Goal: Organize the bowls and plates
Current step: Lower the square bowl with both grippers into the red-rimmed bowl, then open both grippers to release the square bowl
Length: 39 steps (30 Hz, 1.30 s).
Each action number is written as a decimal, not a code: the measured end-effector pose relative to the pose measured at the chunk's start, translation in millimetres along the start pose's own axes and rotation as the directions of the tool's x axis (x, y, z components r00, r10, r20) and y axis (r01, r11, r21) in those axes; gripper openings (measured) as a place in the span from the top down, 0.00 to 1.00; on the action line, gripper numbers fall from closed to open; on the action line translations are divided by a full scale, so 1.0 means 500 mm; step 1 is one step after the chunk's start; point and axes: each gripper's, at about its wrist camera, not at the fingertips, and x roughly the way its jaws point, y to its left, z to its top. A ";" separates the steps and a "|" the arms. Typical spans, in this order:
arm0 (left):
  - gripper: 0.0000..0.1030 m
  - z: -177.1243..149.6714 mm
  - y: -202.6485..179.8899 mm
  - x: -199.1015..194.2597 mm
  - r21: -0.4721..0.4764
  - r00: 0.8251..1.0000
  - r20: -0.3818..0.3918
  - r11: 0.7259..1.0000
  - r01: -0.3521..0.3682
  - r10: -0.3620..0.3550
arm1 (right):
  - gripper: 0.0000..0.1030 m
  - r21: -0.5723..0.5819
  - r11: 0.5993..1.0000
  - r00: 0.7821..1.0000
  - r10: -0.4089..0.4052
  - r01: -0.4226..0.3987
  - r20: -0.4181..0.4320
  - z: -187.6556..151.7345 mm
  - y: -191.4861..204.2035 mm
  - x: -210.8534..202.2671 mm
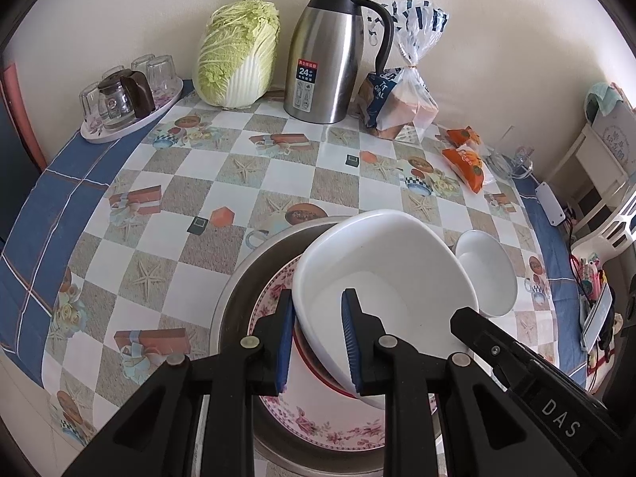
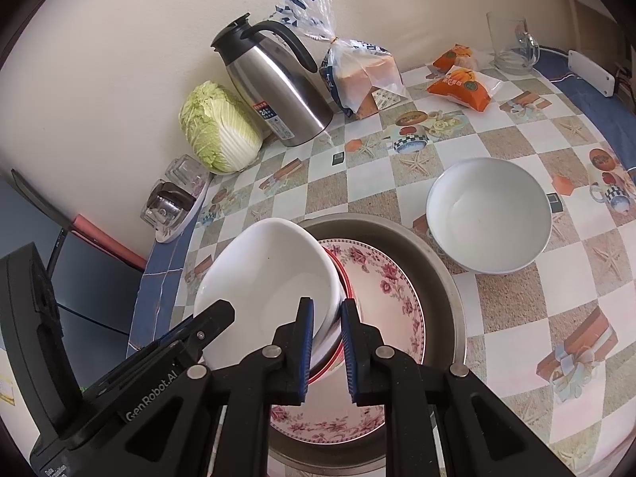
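Observation:
A large white bowl [image 1: 389,262] is held tilted over a floral plate [image 1: 318,425] that lies in a round metal basin [image 1: 238,298]. My left gripper [image 1: 318,306] is shut on the bowl's left rim. My right gripper [image 2: 326,312] is shut on its opposite rim, and the bowl [image 2: 270,278] shows in the right wrist view above the floral plate [image 2: 389,278] and the basin [image 2: 437,262]. A red-rimmed dish edge [image 2: 346,274] shows under the bowl. A second white bowl [image 2: 489,218] stands on the table right of the basin; it also shows in the left wrist view [image 1: 489,274].
At the back wall stand a napa cabbage [image 1: 238,55], a steel thermos jug [image 1: 334,55] and a bagged loaf [image 1: 401,95]. A tray of glasses [image 1: 127,95] is back left. Orange snack packs [image 1: 465,159] and a glass mug [image 2: 510,43] lie back right.

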 end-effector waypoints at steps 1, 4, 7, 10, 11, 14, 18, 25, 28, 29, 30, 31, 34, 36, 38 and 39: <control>0.78 0.001 0.000 0.000 -0.001 1.000 0.001 1.000 0.000 0.000 | 0.84 0.001 1.000 1.000 0.000 0.000 0.000 0.001 0.000 0.001; 0.78 0.005 -0.001 0.003 0.000 1.000 0.003 1.000 -0.002 0.002 | 0.84 0.005 1.000 1.000 0.002 -0.002 0.002 0.007 -0.001 0.004; 0.78 0.007 -0.001 0.004 -0.002 1.000 0.002 1.000 0.000 0.000 | 0.84 0.009 1.000 1.000 0.004 -0.004 0.005 0.012 -0.002 0.006; 0.78 0.012 -0.002 0.008 -0.005 1.000 0.001 1.000 0.003 -0.003 | 0.84 0.012 1.000 1.000 0.009 -0.009 0.007 0.016 -0.004 0.009; 0.78 0.012 -0.002 0.008 -0.006 1.000 0.001 1.000 0.006 -0.006 | 0.84 0.014 1.000 1.000 0.011 -0.012 0.006 0.016 -0.005 0.009; 0.76 0.012 0.002 0.000 -0.012 1.000 0.009 1.000 0.012 -0.012 | 0.84 0.014 1.000 1.000 0.013 -0.014 0.012 0.016 -0.004 0.004; 0.75 0.014 0.009 -0.024 -0.025 0.999 0.038 0.999 0.022 -0.021 | 0.84 -0.006 1.000 0.999 0.014 -0.014 0.036 0.018 0.003 -0.016; 0.41 0.020 0.000 -0.060 -0.018 0.995 0.087 0.999 0.039 -0.038 | 0.58 -0.039 0.999 0.995 0.001 0.002 0.095 0.034 0.006 -0.068; 0.30 0.021 -0.009 -0.059 -0.013 0.996 0.083 1.000 0.028 -0.026 | 0.46 -0.026 0.999 0.993 -0.044 0.047 0.112 0.040 -0.008 -0.081; 0.28 0.021 -0.013 -0.056 -0.010 0.997 0.078 1.000 0.021 -0.020 | 0.42 -0.020 0.998 0.991 -0.063 0.066 0.116 0.041 -0.015 -0.085; 0.23 0.020 -0.017 -0.052 -0.004 0.997 0.073 1.000 0.011 -0.010 | 0.36 -0.012 0.997 0.990 -0.077 0.079 0.118 0.044 -0.024 -0.086; 0.21 0.019 -0.020 -0.049 0.003 0.998 0.070 1.000 0.002 -0.002 | 0.33 -0.002 0.996 0.989 -0.090 0.090 0.119 0.046 -0.033 -0.087; 0.18 0.017 -0.035 -0.044 0.032 0.997 0.075 0.999 -0.030 0.028 | 0.24 0.034 0.990 0.983 -0.137 0.133 0.120 0.054 -0.068 -0.093; 0.11 0.017 -0.042 -0.045 0.043 0.994 0.097 0.998 -0.050 0.046 | 0.15 0.050 0.986 0.980 -0.164 0.159 0.114 0.059 -0.089 -0.093; 0.03 0.020 -0.047 -0.046 0.048 0.991 0.119 0.997 -0.067 0.061 | 0.12 0.068 0.982 0.978 -0.181 0.175 0.107 0.065 -0.116 -0.091; 0.03 0.021 -0.050 -0.046 0.044 0.990 0.124 0.997 -0.065 0.059 | 0.07 0.078 0.981 0.977 -0.187 0.179 0.105 0.066 -0.130 -0.090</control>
